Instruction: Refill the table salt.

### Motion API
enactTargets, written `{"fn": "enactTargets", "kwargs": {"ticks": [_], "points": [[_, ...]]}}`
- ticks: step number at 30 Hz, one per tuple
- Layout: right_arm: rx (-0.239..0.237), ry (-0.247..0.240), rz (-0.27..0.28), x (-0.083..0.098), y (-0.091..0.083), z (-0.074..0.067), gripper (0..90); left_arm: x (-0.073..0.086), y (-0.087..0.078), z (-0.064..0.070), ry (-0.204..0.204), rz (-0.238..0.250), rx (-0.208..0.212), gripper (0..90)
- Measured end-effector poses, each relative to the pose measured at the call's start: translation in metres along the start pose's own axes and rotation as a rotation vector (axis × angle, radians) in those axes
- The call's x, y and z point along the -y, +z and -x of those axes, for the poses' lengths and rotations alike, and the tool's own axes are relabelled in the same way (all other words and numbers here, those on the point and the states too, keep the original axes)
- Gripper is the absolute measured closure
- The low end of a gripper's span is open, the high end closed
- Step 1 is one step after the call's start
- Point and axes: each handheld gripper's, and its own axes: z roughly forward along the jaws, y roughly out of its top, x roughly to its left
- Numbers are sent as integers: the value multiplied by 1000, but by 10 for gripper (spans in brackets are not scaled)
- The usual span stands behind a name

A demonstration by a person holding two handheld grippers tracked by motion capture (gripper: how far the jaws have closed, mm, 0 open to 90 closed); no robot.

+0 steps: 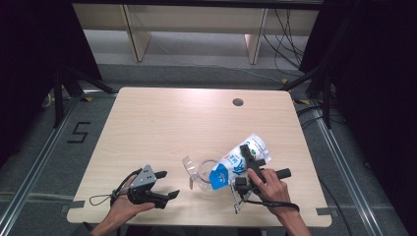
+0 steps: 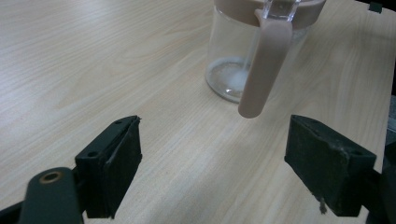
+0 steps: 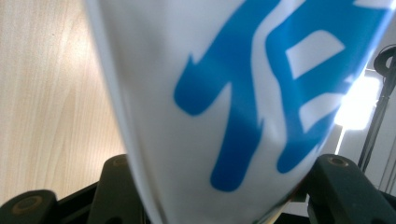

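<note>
Right gripper [image 1: 252, 164] clamps one white pouch [image 1: 242, 161] printed with blue characters, its two black jaws pressed against the pouch's sides, as the right gripper view shows with the pouch [image 3: 224, 102] bulging up between them. That pouch is tilted, its lower end pointing down over the mouth of one clear glass jar [image 1: 204, 172] that stands on the wooden table [image 1: 162, 123] near the front edge. One jar lid with a beige strap [image 2: 264, 65] hangs down the jar's side in the left gripper view, and a little white residue lies on the jar's bottom [image 2: 229, 79]. Left gripper [image 1: 164, 184] rests low at the table's front left, well apart from the jar, its two jaws spread wide with nothing between them. Two hands hold the two grippers, one each. One round hole [image 1: 238, 102] sits near the table's far edge.
</note>
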Motion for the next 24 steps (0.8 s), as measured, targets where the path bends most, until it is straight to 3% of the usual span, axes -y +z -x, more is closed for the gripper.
{"fn": "enactTargets", "kwargs": {"ticks": [7,10,11,12,13,16,24], "points": [[7,-30,10,0,0,2,486,0,3,2,-18,5,10,179],[4,-14,4,0,0,1,487,-1,5,3,10,-5,18,179],[5,-10,4,0,0,1,488,0,5,5,-14,-8,23,179],[9,-7,2,0,-1,1,488,0,5,4,12,-9,23,179],[9,-10,3,0,-1,1,488,0,5,5,-21,-2,20,179],[7,-10,0,0,-1,1,489,0,4,2,11,-9,14,179],[1,-17,-6,-1,-2,2,493,0,4,3,6,-3,20,179]]}}
